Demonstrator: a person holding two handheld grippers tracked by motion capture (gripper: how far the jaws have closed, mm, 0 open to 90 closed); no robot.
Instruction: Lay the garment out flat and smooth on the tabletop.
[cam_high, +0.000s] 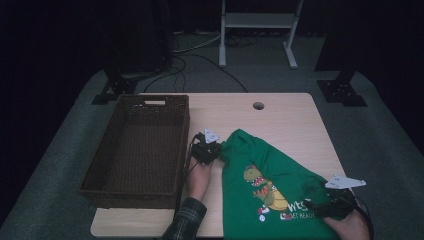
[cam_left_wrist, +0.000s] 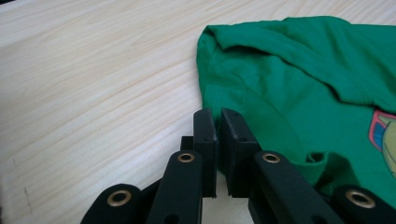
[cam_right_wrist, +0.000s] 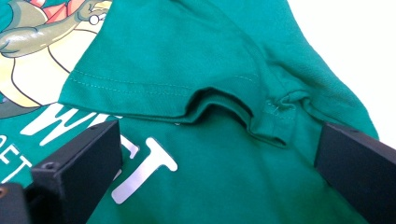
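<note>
A green T-shirt (cam_high: 280, 170) with a dinosaur print lies spread on the right half of the wooden table (cam_high: 285, 117). My left gripper (cam_high: 216, 146) is at the shirt's upper left corner. In the left gripper view it (cam_left_wrist: 218, 126) is shut, its tips over the edge of the shirt (cam_left_wrist: 289, 70); I see no cloth pinched between them. My right gripper (cam_high: 317, 200) rests over the shirt's lower right part. In the right gripper view it (cam_right_wrist: 219, 177) stands wide open, its jaws either side of a folded sleeve hem (cam_right_wrist: 224, 105) near the white lettering.
A dark wicker basket (cam_high: 183, 145) stands on the left of the table, close to my left hand. A cable hole (cam_high: 258, 106) sits near the table's far edge. Stands and cables occupy the floor behind.
</note>
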